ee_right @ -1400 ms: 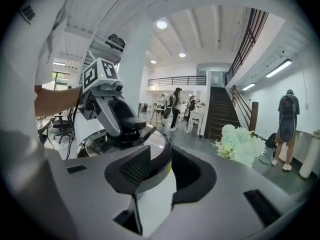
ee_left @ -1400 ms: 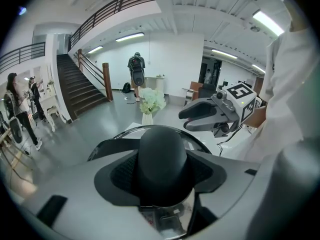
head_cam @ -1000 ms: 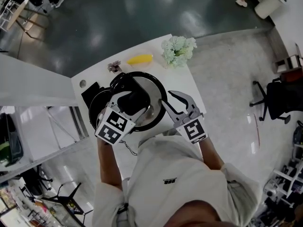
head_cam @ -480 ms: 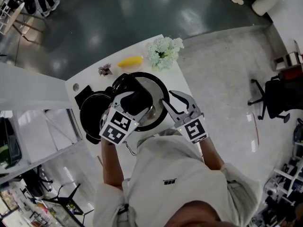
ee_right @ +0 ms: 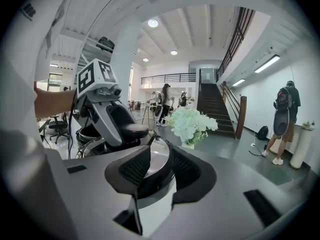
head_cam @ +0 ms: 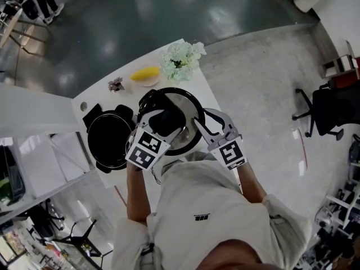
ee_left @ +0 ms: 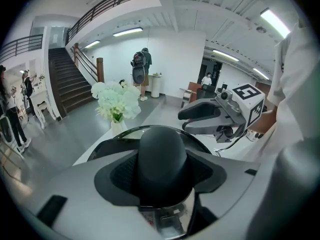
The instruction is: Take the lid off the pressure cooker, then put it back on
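Left gripper (ee_left: pixel 162 170) jaws pinch the lid (head_cam: pixel 188 107) by its knob (ee_left: pixel 162 151) — right gripper (ee_right: pixel 152 171) jaws by its rim (shirt print (head_cam: pixel 201 217) illegible).

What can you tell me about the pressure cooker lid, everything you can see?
The lid is round, shiny metal with a dark rim and a black domed knob at its middle. It is off the pot, roughly level to its right in the head view, over the white table. The left gripper is clamped on the knob, the right gripper on the lid's right rim. Whether it touches the table cannot be told.
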`<state>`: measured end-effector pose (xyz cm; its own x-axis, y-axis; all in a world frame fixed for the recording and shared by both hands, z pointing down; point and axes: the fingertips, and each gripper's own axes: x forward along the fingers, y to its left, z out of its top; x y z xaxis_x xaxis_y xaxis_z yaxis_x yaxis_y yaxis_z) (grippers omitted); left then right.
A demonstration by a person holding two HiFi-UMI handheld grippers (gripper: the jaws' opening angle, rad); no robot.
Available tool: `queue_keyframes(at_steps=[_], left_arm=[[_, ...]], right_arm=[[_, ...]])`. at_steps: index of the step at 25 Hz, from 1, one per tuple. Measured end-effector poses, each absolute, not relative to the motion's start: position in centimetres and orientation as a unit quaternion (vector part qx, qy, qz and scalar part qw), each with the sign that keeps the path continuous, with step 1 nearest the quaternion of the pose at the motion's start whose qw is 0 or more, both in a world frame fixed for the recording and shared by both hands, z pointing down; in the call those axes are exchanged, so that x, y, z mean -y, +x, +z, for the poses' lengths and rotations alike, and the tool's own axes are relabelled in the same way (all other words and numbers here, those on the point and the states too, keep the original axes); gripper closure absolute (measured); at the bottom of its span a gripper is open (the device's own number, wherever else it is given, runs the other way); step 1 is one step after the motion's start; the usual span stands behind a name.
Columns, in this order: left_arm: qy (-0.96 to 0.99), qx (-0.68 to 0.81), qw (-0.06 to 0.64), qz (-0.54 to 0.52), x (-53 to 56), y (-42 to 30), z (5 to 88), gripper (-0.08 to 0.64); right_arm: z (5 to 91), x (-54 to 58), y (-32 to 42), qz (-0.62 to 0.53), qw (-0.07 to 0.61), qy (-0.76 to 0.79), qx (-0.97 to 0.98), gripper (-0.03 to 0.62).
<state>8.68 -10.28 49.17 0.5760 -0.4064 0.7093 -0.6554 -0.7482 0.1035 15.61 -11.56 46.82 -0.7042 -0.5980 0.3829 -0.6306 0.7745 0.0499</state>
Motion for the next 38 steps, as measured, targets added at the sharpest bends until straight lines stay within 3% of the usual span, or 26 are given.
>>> queue_keyframes(at_steps=[38], left_arm=[[0.837,0.366,0.227,0.338,10.4,13.4,64.7,0.268]], right_arm=[[61.0,10.4,20.3,0.101,0.249,0.34,0.901,0.459]])
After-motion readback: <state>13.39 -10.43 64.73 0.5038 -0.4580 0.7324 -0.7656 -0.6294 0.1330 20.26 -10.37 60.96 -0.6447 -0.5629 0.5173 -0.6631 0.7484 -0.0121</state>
